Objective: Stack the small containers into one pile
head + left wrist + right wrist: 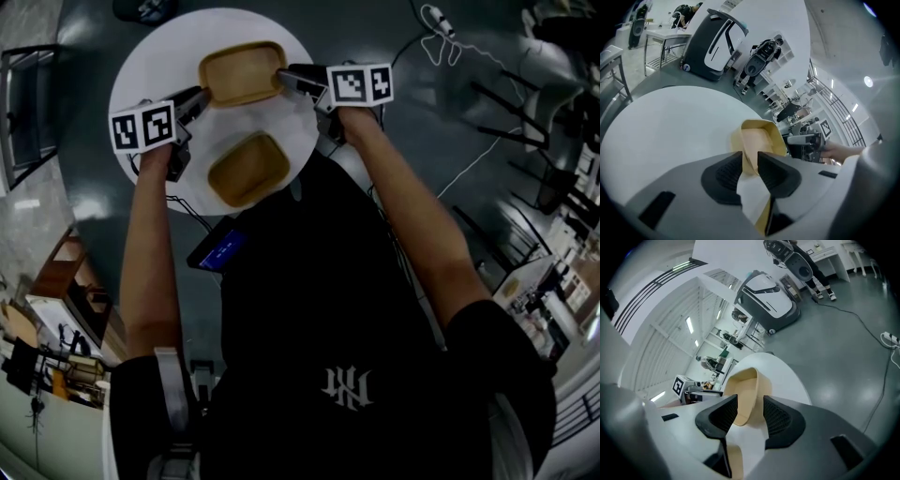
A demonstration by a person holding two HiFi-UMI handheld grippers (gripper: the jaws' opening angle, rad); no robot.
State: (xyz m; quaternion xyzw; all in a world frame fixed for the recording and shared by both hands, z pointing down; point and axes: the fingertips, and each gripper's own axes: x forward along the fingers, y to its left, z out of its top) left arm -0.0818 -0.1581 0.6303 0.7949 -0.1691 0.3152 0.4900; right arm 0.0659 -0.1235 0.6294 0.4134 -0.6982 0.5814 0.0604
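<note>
Evidently at the pick-up step, with nothing stacked yet. Two tan rectangular containers on the round white tabletop (141,56), apart from each other: far container (242,73) toward the back edge, near container (248,169) closer to the person, both upright and empty-looking.

At the far container's left end, left gripper (750,158); at its right end, right gripper (750,403), so one at each short side. Jaws of the left narrowly apart and astride the end wall, with the rim between the pads. Seemingly no squeeze so far, though close against one pad. Jaws of the right a little wider, likewise astride the opposite end wall, with bare tabletop visible in the gap and no firm clamp apparent. Far container seemingly flat on the tabletop, not lifted.

Next, in all likelihood:
- Close both pairs of jaws on the two end walls together.
- Lift evenly so as not to tip.
- Carry toward the near container and line up long sides and corners.
- Lower straight in until nested, then release.

Care needed for equal grip at both ends; thin walls probably prone to flex or slip under a lopsided pinch.

Count: two containers, two grippers, one tabletop. No third container in sight, so one transfer probably enough for the pile.
</note>
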